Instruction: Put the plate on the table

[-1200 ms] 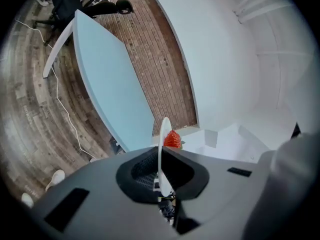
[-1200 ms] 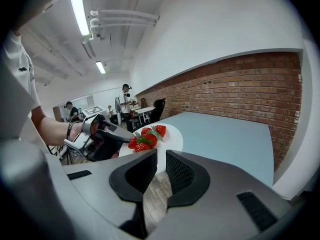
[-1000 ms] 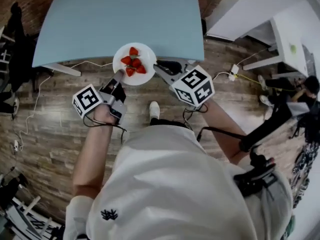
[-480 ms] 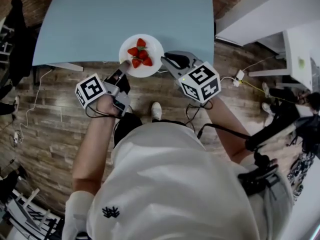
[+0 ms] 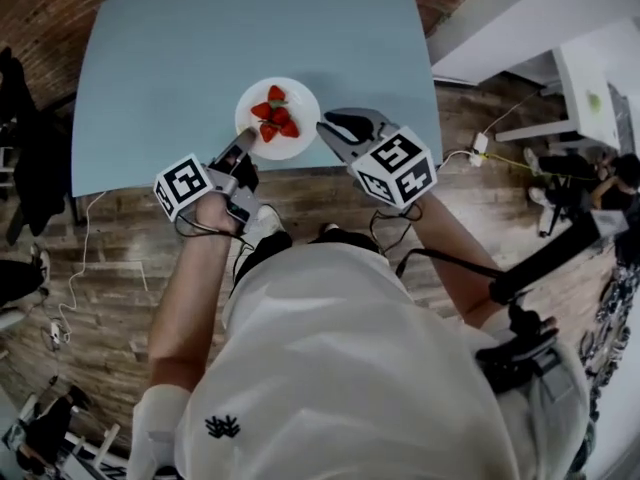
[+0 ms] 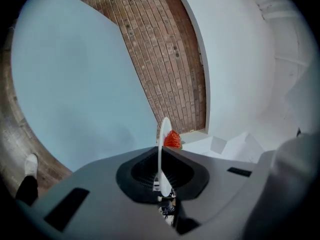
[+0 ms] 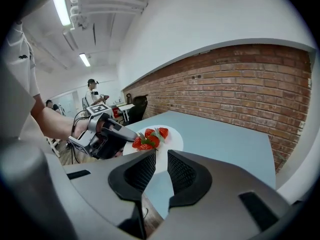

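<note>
A white plate (image 5: pixel 302 102) with several strawberries (image 5: pixel 275 116) is over the near part of the light blue table (image 5: pixel 180 48). I cannot tell whether it rests on the top. My left gripper (image 5: pixel 245 144) is shut on the plate's near left rim. The left gripper view shows the plate (image 6: pixel 163 131) edge-on between the jaws of the left gripper (image 6: pixel 160 156), with a strawberry (image 6: pixel 173 140) behind it. My right gripper (image 5: pixel 325 128) sits just beside the plate's right rim. In the right gripper view the right gripper (image 7: pixel 156 159) has a narrow gap with nothing in it, and the plate (image 7: pixel 172 136) lies beyond.
The table's front edge (image 5: pixel 300 175) runs just behind both grippers, with wooden floor (image 5: pixel 110 258) and cables (image 5: pixel 85 223) below it. A brick wall (image 7: pixel 235 79) backs the table. A white table (image 5: pixel 590 78) stands at the right. People (image 7: pixel 92 96) stand far off.
Both grippers and the plate have moved forward, from over the floor at the table's front edge to over the tabletop. The left gripper has kept its hold.
</note>
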Demonstrator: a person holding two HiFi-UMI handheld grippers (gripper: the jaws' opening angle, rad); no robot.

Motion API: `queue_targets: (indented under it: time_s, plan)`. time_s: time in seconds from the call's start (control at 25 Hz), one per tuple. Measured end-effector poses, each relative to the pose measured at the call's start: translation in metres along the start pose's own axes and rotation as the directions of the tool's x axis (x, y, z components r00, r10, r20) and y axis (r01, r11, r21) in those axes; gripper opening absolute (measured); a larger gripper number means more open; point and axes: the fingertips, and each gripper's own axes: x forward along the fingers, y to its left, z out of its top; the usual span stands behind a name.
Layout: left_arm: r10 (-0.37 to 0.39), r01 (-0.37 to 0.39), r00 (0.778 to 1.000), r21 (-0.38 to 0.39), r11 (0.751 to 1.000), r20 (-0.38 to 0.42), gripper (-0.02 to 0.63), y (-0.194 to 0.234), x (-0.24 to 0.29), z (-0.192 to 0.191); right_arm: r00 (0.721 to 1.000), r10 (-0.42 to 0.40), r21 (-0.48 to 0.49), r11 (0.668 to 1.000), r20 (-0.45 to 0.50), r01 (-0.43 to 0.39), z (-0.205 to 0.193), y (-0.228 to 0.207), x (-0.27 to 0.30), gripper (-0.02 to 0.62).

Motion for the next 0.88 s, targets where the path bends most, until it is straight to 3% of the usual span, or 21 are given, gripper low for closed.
queue_targets:
  time_s: [0.24, 0.48, 0.88]
  plan:
    - [0.004, -0.004, 0.999, -0.013, 1.0, -0.045, 0.01, 0.032, 0.014, 0.05, 0.999, -0.025, 0.028, 0.999, -0.025, 0.026, 0.016, -0.007, 0.045, 0.061]
    - [0.052, -0.057, 0.997, -0.091, 0.994, -0.058, 0.009, 0.088, 0.117, 0.107, 0.992, 0.023, 0.075, 0.997, -0.126, -0.014, 0.017, -0.108, 0.116, 0.061]
    - [0.077, -0.075, 0.997, -0.08, 0.994, 0.017, 0.009, 0.116, 0.124, 0.112, 0.989, 0.058, 0.023, 0.998, -0.133, -0.056, 0.011, -0.106, 0.121, 0.061]
